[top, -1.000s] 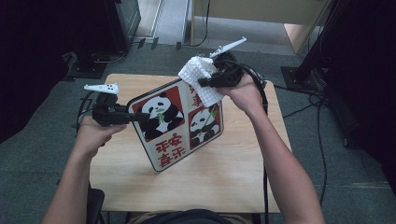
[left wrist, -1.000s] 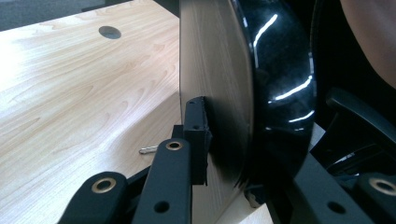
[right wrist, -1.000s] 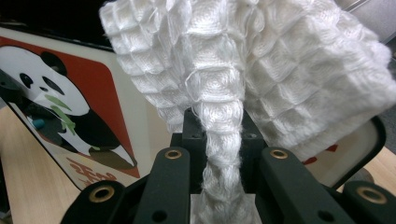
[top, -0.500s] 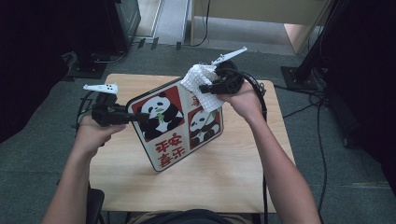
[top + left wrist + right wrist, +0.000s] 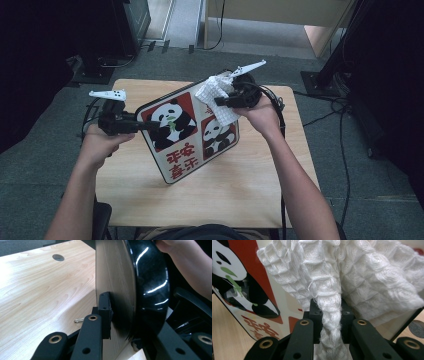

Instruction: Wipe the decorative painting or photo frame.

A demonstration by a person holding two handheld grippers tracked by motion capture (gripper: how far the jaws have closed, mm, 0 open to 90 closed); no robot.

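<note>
A tray (image 5: 185, 145) printed with pandas on red and cream panels stands tilted on edge over the wooden table (image 5: 240, 195). My left gripper (image 5: 147, 126) is shut on its left rim. In the left gripper view the jaws clamp the tray's (image 5: 117, 277) pale back and glossy black rim. My right gripper (image 5: 220, 101) is shut on a white waffle-weave cloth (image 5: 222, 112) that lies against the tray's upper right face. In the right gripper view the cloth (image 5: 352, 277) bunches between the jaws of the right gripper (image 5: 331, 315), with the tray's panda picture (image 5: 242, 290) behind it.
Cables (image 5: 280, 107) trail from the right gripper across the table's far right corner. Black stands (image 5: 345, 60) and floor cables surround the table. The tabletop (image 5: 37, 285) has a round hole (image 5: 58, 257), and a small metal pin (image 5: 78, 320) lies on it.
My right gripper has slid down the tray's face with the cloth, toward the person. The left gripper and the tray have kept still.
</note>
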